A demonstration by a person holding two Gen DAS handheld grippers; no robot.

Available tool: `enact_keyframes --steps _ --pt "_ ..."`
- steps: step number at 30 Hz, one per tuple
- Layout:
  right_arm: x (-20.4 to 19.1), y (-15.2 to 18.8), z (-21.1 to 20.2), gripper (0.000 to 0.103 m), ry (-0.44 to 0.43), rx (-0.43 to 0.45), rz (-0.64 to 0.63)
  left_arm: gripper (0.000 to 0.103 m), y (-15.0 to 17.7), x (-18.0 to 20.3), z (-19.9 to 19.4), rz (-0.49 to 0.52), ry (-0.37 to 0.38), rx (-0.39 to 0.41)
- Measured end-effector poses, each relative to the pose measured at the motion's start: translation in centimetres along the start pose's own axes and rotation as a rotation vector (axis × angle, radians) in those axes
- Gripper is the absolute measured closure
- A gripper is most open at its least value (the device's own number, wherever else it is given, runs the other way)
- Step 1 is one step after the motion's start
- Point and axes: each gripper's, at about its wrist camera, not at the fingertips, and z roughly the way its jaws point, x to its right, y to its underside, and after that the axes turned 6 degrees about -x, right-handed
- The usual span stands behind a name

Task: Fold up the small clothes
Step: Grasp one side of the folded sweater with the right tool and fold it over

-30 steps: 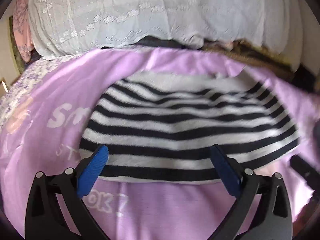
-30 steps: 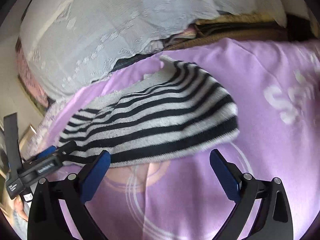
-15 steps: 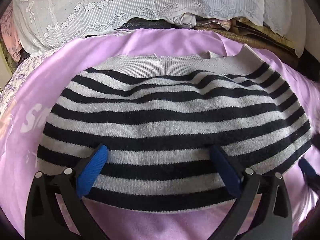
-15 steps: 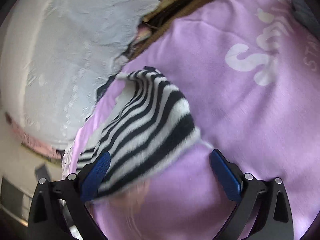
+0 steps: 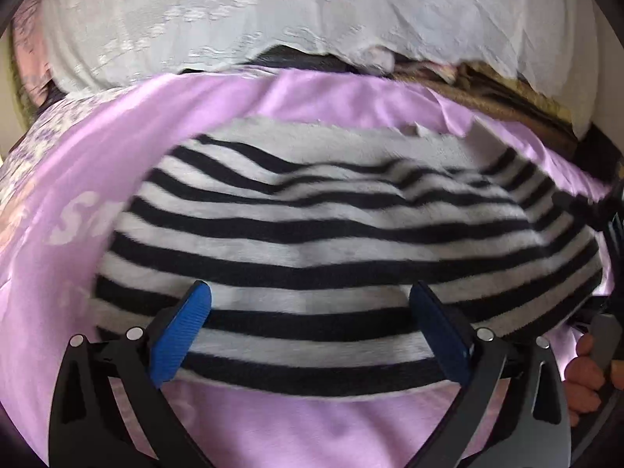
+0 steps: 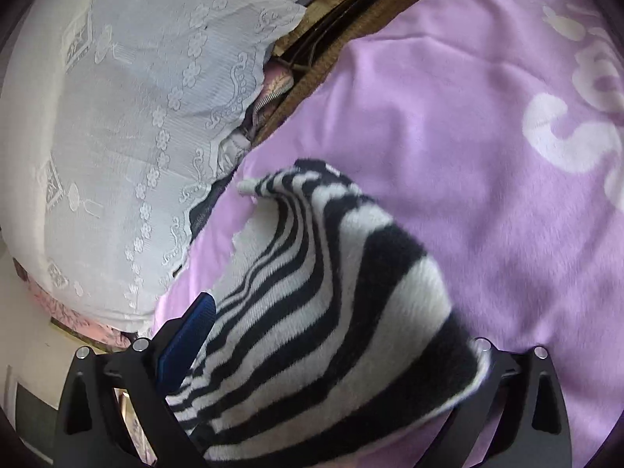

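Striped sweater (image 5: 331,234), black and grey-white: spread on the purple blanket (image 5: 312,429) of the bed, with the plain grey band at the far side and the right corner lifted.

Purple blanket with white letters: under the whole garment and reaching to the white lace cloth (image 5: 273,11) at the back. Shows again as a wide band below the near hem in the left wrist view, where half a second ago only a thin strip showed.

White lace cloth: draped over a pile behind the blanket, apart from the sweater.

Left claw (image 5: 312,333): spread wide, holding nothing, with both blue pads above the near stripes of the sweater. Seems a little further back from the garment than half a second ago, with some blur in the stripes.

Right claw (image 6: 319,351): also wide apart and not closed on the fabric. Has the raised right corner of the sweater (image 6: 331,331) between its fingers. Corner now fills the gap and hides the right pad, which was visible half a second ago; only the left blue pad shows.

Hand (image 5: 585,374): seen at the right edge of the left wrist view, just beside the sweater's corner, around the right tool.
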Motion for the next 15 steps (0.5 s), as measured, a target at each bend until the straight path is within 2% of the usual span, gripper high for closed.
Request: enact_keyframes --steps 3,5,7,9,11,15 --pt "-0.5 -0.4 0.8 0.003 0.055 -0.002 -0.074 0.004 -0.7 -0.8 -0.4 -0.040 0.002 -0.007" --pt "-0.8 -0.3 1.0 0.003 0.088 0.020 -0.081 0.004 -1.1 -0.5 0.1 -0.036 0.008 -0.037" --pt "-1.2 -0.2 1.2 0.003 0.121 0.020 -0.091 0.004 -1.3 0.4 0.8 -0.012 -0.017 -0.064" --pt "-1.2 -0.3 1.3 0.003 0.123 0.032 -0.083 0.004 -1.6 1.8 1.8 0.031 -0.066 -0.091" --pt "-1.2 -0.5 1.4 0.003 0.124 0.033 -0.082 0.004 -2.1 2.7 2.4 0.032 -0.101 -0.097" --pt "-1.2 -0.7 1.4 0.003 0.122 0.047 -0.080 0.004 -2.2 3.6 3.5 0.010 -0.117 -0.080"
